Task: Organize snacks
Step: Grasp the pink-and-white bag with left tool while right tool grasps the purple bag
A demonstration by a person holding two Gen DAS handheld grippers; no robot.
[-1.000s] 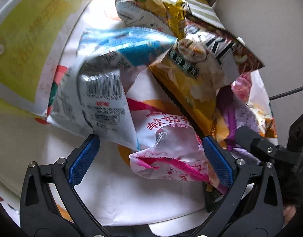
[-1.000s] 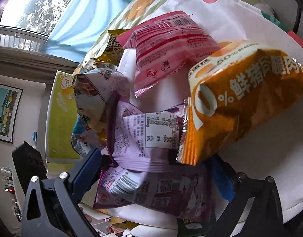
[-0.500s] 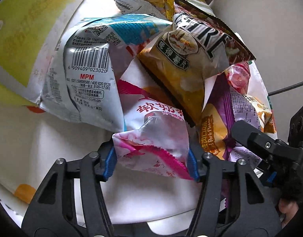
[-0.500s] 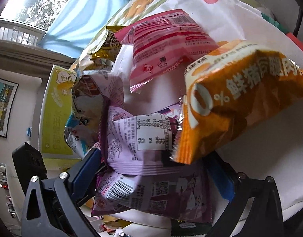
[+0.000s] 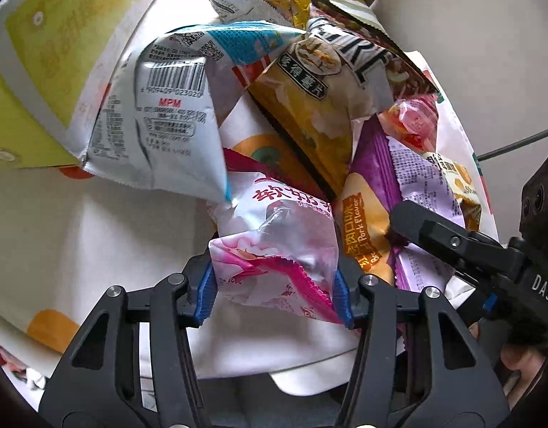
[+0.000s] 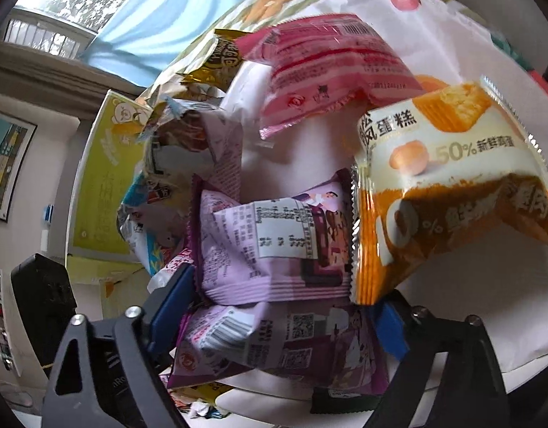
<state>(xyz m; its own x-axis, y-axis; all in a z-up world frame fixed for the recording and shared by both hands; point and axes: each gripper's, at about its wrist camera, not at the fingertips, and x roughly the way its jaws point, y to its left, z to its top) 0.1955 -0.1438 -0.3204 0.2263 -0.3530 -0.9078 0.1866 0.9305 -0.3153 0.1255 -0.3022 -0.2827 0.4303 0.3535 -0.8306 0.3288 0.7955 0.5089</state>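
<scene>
Several snack packets crowd the cloth-covered surface (image 5: 60, 235) ahead of both grippers. Just beyond the left gripper (image 5: 274, 294), a white-and-blue packet (image 5: 156, 121) with a barcode leans in from the upper left, its corner touching the pink-and-white packet (image 5: 277, 246) that sits between the blue pads. A yellow chip bag (image 5: 309, 114) lies farther ahead and slightly right, overlapping a dark striped bag behind it. To the right lie an orange pork-flavour packet (image 5: 363, 228) and a purple packet (image 5: 416, 185), where the right gripper's black finger reaches in from the side. A yellow-green box (image 5: 35, 71) stands off to the far left.

The left gripper points steeply down, its jaws closing, with both pads pressed against the sides of the pink-and-white packet, which bulges between them.

From the right wrist view, the right gripper (image 6: 277, 315) also tilts steeply down. A lilac packet (image 6: 270, 246) rests directly ahead, stacked on a darker purple packet (image 6: 284, 342) that lies between the fingers. An orange cake packet (image 6: 448, 192) overhangs the right finger, hiding much of its pad, and a pink packet (image 6: 324, 67) lies farther ahead. Its jaws are closing around the purple packets; I cannot tell whether the pads already press them.
</scene>
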